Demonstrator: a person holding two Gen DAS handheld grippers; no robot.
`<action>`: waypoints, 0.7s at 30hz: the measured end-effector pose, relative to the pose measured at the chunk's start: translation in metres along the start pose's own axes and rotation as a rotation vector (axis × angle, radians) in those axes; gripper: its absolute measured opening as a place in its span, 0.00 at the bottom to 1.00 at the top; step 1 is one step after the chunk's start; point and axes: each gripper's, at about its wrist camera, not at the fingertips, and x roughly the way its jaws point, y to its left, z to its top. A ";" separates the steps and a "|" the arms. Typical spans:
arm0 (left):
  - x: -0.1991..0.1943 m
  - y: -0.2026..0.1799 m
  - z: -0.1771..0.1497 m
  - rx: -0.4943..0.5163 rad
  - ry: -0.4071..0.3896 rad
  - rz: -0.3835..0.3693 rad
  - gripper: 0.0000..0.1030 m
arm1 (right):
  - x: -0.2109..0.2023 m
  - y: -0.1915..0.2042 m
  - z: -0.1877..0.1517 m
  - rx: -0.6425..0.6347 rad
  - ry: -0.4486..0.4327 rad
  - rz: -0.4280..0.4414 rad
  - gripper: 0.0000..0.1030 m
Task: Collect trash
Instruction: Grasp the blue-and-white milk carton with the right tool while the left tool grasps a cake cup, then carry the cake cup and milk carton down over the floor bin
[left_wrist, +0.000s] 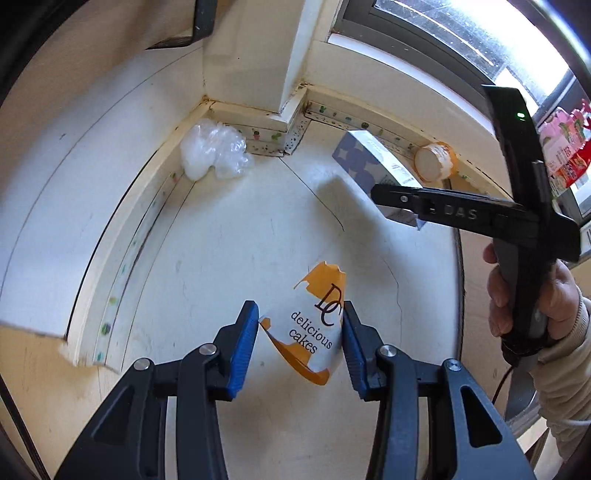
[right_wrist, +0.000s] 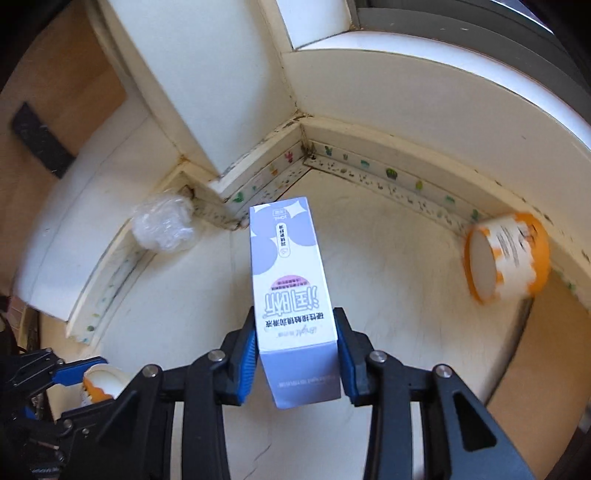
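Note:
My left gripper (left_wrist: 299, 310) is shut on an orange-and-white paper cup (left_wrist: 314, 325) printed "delicious cakes", its blue pads (left_wrist: 243, 350) pressing both sides. The same cup (right_wrist: 96, 384) shows at the lower left of the right wrist view, in the left gripper (right_wrist: 74, 373). My right gripper (right_wrist: 295, 314) is shut on a lilac-and-white carton (right_wrist: 288, 266), held at its near end. In the left wrist view the carton (left_wrist: 364, 158) sticks out beyond the right gripper (left_wrist: 399, 206), which a person's hand (left_wrist: 524, 302) holds.
A crumpled clear plastic bag (left_wrist: 214, 151) (right_wrist: 162, 225) lies in the left corner of the white ledge (left_wrist: 221, 240). A second orange-and-white cup (left_wrist: 434, 162) (right_wrist: 506, 258) lies on its side against the back rim. A wall column stands behind, and a window at the right.

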 end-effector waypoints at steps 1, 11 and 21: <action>-0.005 -0.002 -0.006 0.007 -0.002 0.003 0.41 | -0.009 0.002 -0.006 0.014 -0.005 0.016 0.36; -0.082 -0.016 -0.081 0.096 -0.060 -0.048 0.41 | -0.107 0.058 -0.101 0.124 -0.085 0.121 0.36; -0.170 -0.012 -0.202 0.229 -0.137 -0.115 0.41 | -0.180 0.164 -0.241 0.228 -0.176 0.053 0.36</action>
